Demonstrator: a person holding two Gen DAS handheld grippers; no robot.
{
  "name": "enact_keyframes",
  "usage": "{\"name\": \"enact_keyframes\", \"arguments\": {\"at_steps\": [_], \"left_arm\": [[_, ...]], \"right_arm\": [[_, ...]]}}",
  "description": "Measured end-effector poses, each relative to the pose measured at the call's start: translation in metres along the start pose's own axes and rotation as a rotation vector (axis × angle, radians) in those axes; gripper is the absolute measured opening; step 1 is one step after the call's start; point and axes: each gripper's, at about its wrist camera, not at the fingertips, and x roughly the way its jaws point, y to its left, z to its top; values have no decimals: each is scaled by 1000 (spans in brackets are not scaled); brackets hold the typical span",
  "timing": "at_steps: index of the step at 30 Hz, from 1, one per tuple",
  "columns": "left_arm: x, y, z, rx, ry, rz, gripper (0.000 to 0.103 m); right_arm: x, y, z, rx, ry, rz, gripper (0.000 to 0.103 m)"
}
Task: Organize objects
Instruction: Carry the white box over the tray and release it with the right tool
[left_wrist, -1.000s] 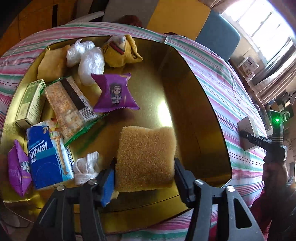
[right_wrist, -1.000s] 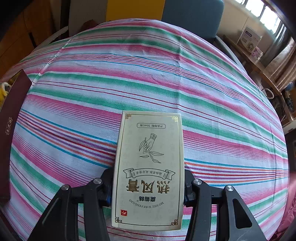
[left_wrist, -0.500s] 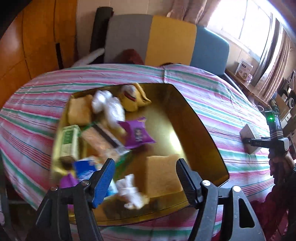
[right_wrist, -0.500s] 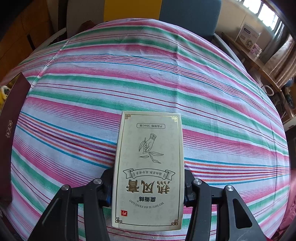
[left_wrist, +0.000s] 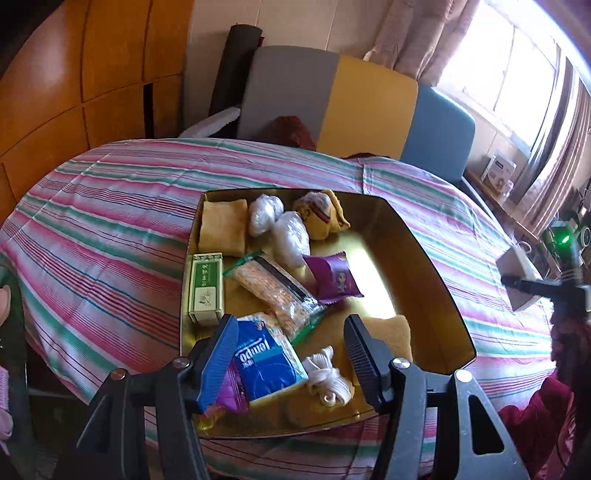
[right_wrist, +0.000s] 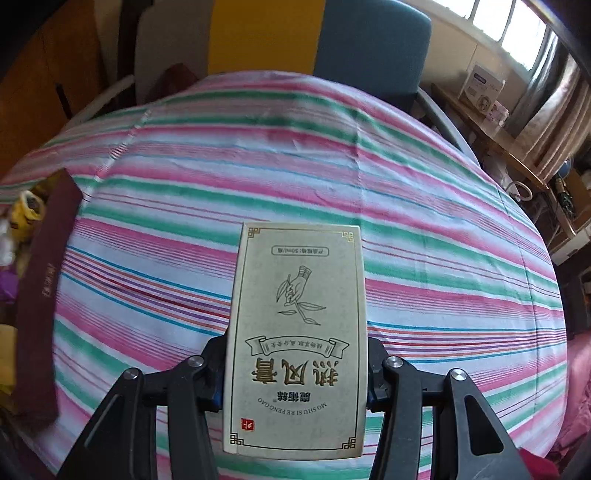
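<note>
Sitting clamped between the right gripper's (right_wrist: 295, 373) jaws: cream box (right_wrist: 297, 343).

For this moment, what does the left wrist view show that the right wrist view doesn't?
Only the left wrist view: the gold tray's contents, including a blue tissue pack, a purple snack packet, a green box and a yellow sponge; the left gripper is open over them, its jaws having just been closing on nothing. Only the right wrist view: the printed face of the cream box clamped in the right gripper. Both: the striped tablecloth and the chairs behind.
</note>
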Motion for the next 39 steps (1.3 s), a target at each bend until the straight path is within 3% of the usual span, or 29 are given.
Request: {"name": "enact_keyframes", "arguments": {"at_steps": [6, 10, 14, 20, 23, 31, 34, 36, 39], "left_arm": [[-3, 9, -3, -21, -10, 7, 60], [-7, 19, -3, -40, -16, 12, 60], [-7, 27, -3, -54, -20, 17, 60], [0, 35, -6, -78, 8, 10, 60], [3, 36, -7, -76, 16, 6, 60], [7, 36, -8, -73, 17, 71, 60], [3, 34, -6, -49, -5, 138, 60], [-1, 33, -5, -42, -24, 163, 60], [-7, 30, -3, -37, -52, 194, 60]], "right_arm": [[-62, 129, 27, -177, -124, 192, 52], [-64, 203, 33, -254, -109, 285, 52], [-35, 251, 39, -271, -34, 279, 52], [26, 277, 45, -270, 82, 193, 53], [48, 274, 43, -235, 131, 196, 55], [51, 269, 36, -240, 103, 203, 60], [44, 264, 37, -215, 86, 214, 65], [36, 258, 37, -200, 64, 224, 75], [23, 252, 34, -186, 24, 223, 78]]}}
